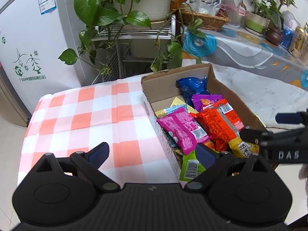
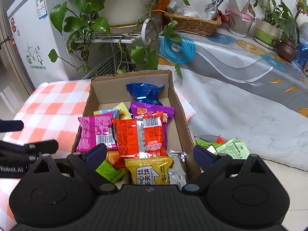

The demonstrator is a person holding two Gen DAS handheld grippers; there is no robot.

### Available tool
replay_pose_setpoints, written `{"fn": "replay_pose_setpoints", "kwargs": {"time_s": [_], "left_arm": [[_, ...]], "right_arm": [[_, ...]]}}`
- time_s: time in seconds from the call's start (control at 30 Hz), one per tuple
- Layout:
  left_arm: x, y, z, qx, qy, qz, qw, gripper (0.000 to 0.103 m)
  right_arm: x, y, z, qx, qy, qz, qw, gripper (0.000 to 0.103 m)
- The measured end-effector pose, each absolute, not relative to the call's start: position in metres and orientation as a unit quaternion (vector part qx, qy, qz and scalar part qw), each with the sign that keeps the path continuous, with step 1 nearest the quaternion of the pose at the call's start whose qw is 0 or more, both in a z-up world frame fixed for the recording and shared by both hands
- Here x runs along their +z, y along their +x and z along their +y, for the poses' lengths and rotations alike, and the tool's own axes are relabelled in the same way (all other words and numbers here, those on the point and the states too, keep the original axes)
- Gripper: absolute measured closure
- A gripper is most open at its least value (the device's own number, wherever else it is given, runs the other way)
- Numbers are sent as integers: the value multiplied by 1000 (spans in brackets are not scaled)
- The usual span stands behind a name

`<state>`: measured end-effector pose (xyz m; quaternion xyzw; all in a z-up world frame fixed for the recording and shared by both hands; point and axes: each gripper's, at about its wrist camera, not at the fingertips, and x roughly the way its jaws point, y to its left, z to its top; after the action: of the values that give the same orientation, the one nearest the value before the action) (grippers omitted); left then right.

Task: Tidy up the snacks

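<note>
A cardboard box [image 1: 225,88] [image 2: 181,115] on the checked tablecloth holds several snack packets: blue [image 2: 145,92], purple [image 2: 152,110], magenta [image 1: 181,127] [image 2: 96,130], orange [image 1: 217,125] [image 2: 140,134], yellow [image 2: 149,170] and green [image 1: 189,165]. My left gripper [image 1: 153,153] is open over the box's near left wall, nothing between its fingers. My right gripper [image 2: 150,154] is open above the box's near end; the orange and yellow packets lie below it, untouched. Each gripper shows at the edge of the other's view.
More packets [image 2: 229,146] lie outside the box on the right. The orange-and-white checked cloth [image 1: 86,115] stretches left. Behind stand a white fridge [image 1: 28,48], potted vines on a rack [image 1: 123,15], and a table with a wicker basket [image 2: 194,24], pots and a teapot.
</note>
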<state>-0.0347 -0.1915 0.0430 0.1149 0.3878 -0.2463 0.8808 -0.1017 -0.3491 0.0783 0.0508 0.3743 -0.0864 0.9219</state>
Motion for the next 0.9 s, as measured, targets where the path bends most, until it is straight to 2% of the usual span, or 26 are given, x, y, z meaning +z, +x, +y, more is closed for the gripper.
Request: {"fn": "replay_pose_setpoints", "kwargs": {"time_s": [0.9], "left_arm": [[37, -25, -214, -197, 173, 399, 879, 4]], "right_arm": [[72, -91, -343, -91, 36, 408, 907, 0]]}}
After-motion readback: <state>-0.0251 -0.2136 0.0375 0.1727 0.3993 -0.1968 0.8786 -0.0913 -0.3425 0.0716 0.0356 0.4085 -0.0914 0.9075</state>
